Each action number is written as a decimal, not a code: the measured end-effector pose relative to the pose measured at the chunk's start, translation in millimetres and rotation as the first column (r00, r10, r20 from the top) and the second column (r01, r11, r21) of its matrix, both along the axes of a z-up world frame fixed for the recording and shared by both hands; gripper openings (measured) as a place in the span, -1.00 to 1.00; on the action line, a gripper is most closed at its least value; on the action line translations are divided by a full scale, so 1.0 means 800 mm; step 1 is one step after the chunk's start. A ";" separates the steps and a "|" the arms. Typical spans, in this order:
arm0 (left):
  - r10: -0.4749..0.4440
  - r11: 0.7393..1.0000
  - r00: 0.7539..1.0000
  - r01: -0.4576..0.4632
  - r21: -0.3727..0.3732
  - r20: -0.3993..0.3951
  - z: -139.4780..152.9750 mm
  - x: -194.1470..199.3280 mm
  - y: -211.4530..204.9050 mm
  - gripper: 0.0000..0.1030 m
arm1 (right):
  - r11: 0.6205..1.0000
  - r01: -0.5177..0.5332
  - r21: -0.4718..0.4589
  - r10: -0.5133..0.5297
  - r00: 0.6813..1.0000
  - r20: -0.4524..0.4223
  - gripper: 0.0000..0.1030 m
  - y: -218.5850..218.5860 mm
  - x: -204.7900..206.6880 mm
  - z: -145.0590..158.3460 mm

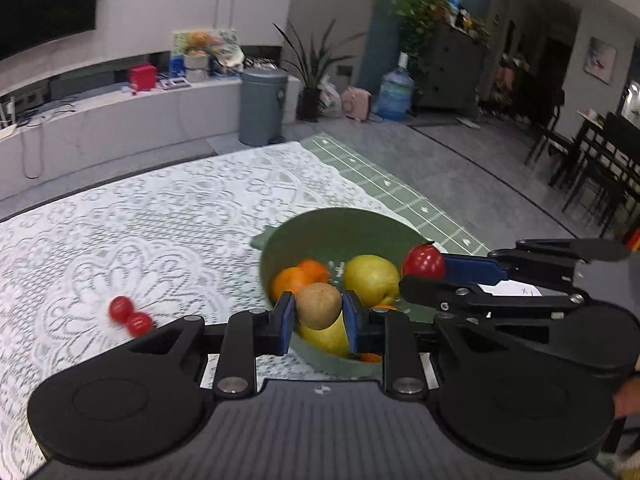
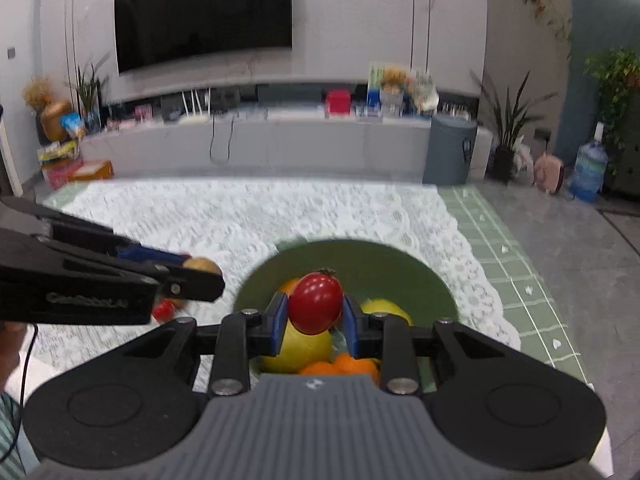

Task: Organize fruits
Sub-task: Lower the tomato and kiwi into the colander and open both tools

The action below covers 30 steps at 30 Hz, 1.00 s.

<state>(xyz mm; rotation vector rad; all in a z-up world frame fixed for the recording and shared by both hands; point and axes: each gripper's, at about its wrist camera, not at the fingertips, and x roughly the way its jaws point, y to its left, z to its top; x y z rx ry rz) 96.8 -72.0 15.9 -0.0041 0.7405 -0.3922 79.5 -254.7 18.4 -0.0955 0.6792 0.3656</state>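
Note:
A green bowl (image 1: 340, 224) sits on the lace tablecloth and holds oranges (image 1: 294, 278), a yellow pear (image 1: 370, 278) and another yellow fruit. My left gripper (image 1: 318, 314) is shut on a brown kiwi (image 1: 319, 305), held over the bowl's near rim. My right gripper (image 2: 316, 312) is shut on a red tomato (image 2: 316, 302), held above the bowl (image 2: 360, 260); it shows in the left wrist view (image 1: 424, 270) at the bowl's right rim. Two red tomatoes (image 1: 129, 315) lie on the cloth left of the bowl.
The lace cloth (image 1: 160, 220) covers the table over a green mat (image 1: 400, 192) at its right edge. Beyond the table stand a grey bin (image 1: 262, 106), a low TV bench (image 2: 260, 136), plants and a water jug (image 1: 394, 94).

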 end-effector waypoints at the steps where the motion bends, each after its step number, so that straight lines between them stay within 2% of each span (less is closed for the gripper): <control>1: -0.014 1.000 1.000 0.014 0.008 -0.013 -0.002 0.005 -0.004 -0.44 | 1.000 -0.001 -0.006 0.000 1.000 -0.021 -0.50 -0.004 0.008 -0.001; 7: -0.075 0.997 0.988 0.073 -0.018 -0.132 -0.023 0.034 -0.018 -0.44 | 0.998 -0.016 -0.061 0.007 0.988 -0.152 -0.50 -0.020 0.044 -0.020; 11: -0.105 0.994 0.975 0.102 -0.024 -0.196 -0.039 0.047 -0.019 -0.44 | 0.997 -0.052 -0.060 0.037 0.972 -0.231 -0.50 -0.026 0.064 -0.029; 16: -0.119 0.993 0.959 0.118 -0.022 -0.259 -0.055 0.061 -0.019 -0.44 | 0.992 -0.097 -0.084 0.069 0.955 -0.290 -0.50 -0.023 0.080 -0.040; 21: -0.133 0.991 0.949 0.133 -0.020 -0.287 -0.058 0.069 -0.024 -0.44 | 0.988 -0.109 -0.112 0.062 0.930 -0.362 -0.50 -0.024 0.097 -0.053; 27: -0.191 0.981 0.935 0.194 -0.020 -0.297 -0.053 0.065 -0.037 -0.44 | 0.969 -0.167 -0.181 0.075 0.899 -0.431 -0.50 -0.024 0.111 -0.064; 30: -0.199 0.979 0.931 0.203 -0.017 -0.306 -0.055 0.066 -0.042 -0.44 | 0.963 -0.197 -0.186 0.092 0.882 -0.462 -0.50 -0.022 0.118 -0.069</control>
